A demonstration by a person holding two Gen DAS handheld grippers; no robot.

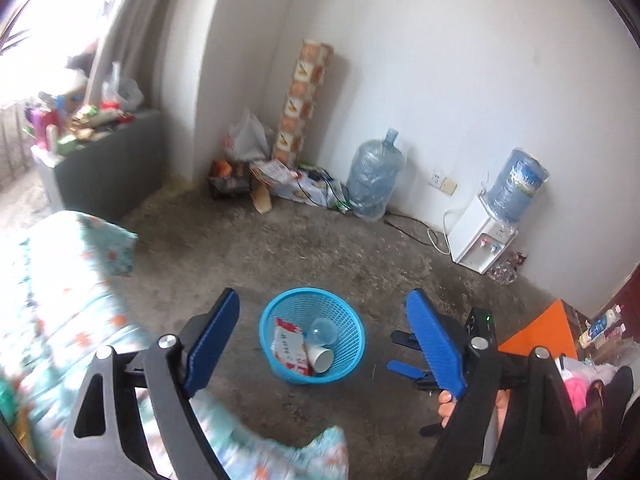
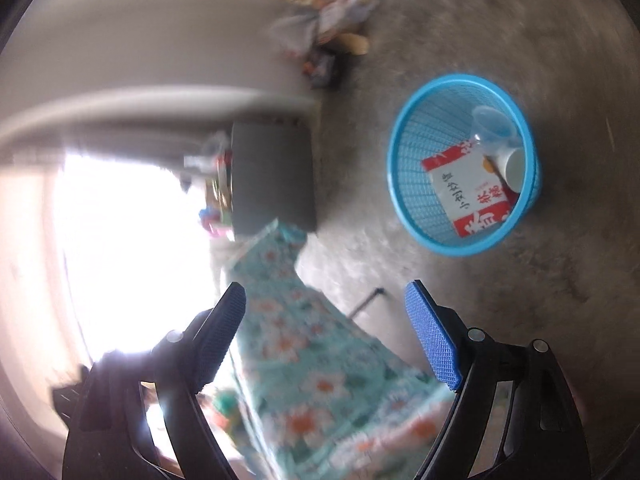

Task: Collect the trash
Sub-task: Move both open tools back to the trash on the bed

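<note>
Blue mesh plastic formed the basket, which stood on the concrete floor at lower centre of the left wrist frame. Inside it a red-and-white packet, a clear cup and a paper cup had been gathered, apparently as collected trash. Both the left tongs and the right tongs were seen spread wide with nothing between them. A floral bedcover was seen below, seemingly the place for further searching.

Blue basket upright, trash inside
</note>
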